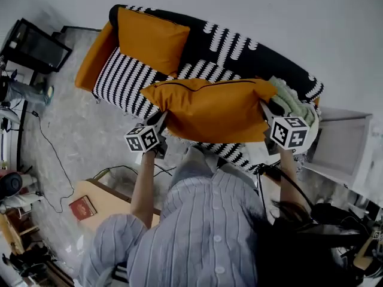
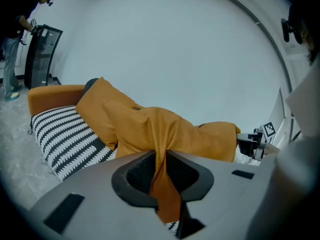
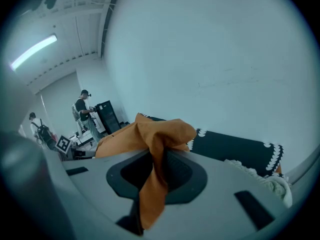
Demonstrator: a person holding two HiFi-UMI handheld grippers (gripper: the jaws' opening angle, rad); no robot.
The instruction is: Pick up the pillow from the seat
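- Head view: you hold the orange pillow [image 1: 209,109] up over the striped sofa seat [image 1: 122,79], one corner per gripper
- Left gripper view: your left gripper [image 2: 162,171] is clamped on pillow fabric
- Right gripper view: your right gripper [image 3: 154,176] pinches the opposite corner
- A second pillow [image 1: 152,39] leans on the backrest [image 1: 239,48]

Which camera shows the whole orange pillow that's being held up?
The head view: the soft orange fabric pillow shows whole, stretched between the left tool and the right tool. The left gripper view shows it side-on beyond its pinched corner; the right gripper view shows only a bunched corner.
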